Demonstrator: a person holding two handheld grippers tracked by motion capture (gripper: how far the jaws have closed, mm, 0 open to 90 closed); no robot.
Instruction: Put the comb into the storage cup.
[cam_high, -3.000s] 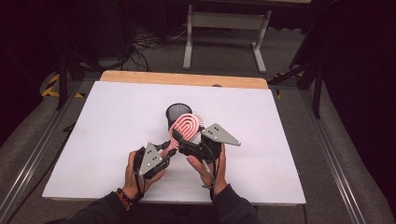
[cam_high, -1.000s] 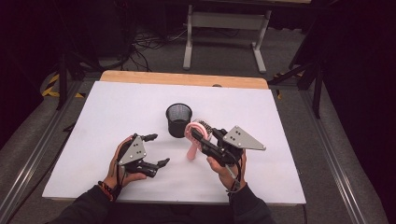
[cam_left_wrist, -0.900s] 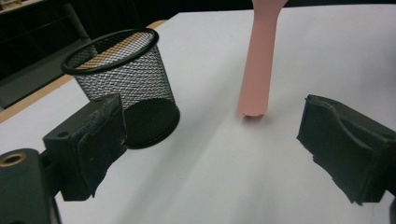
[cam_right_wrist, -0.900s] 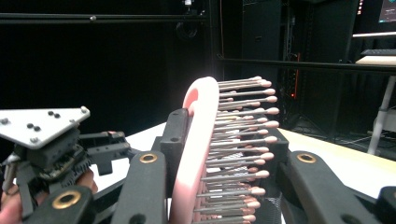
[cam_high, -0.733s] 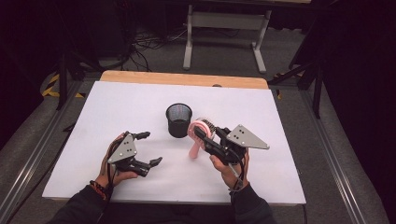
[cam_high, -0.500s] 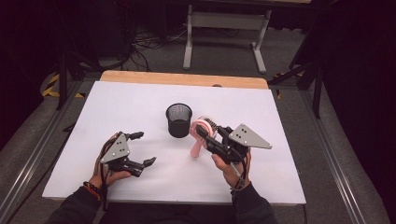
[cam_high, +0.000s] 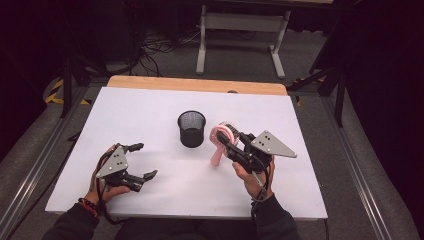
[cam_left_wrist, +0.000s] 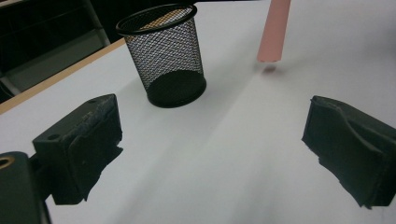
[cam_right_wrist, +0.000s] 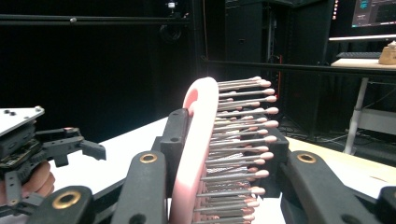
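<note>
A pink hairbrush (cam_high: 220, 141) hangs over the white table (cam_high: 140, 110), head up and handle down, just right of a black mesh cup (cam_high: 191, 128). My right gripper (cam_high: 228, 142) is shut on the brush head. In the right gripper view the brush (cam_right_wrist: 198, 149) stands between the two jaws, bristles pointing right. My left gripper (cam_high: 143, 161) is open at the front left, with nothing between its fingers. In the left gripper view, the cup (cam_left_wrist: 163, 56) and the pink handle tip (cam_left_wrist: 273, 30) lie ahead of the spread pads (cam_left_wrist: 79, 144).
A wooden strip (cam_high: 195, 85) runs along the table's far edge. Beyond it stand a grey metal stand (cam_high: 240, 30) and cables on the floor. Metal rails (cam_high: 45, 150) flank the table on both sides.
My left gripper has left the brush and moved left and back toward the person, open. The right gripper has carried the brush from over the cup to its right.
</note>
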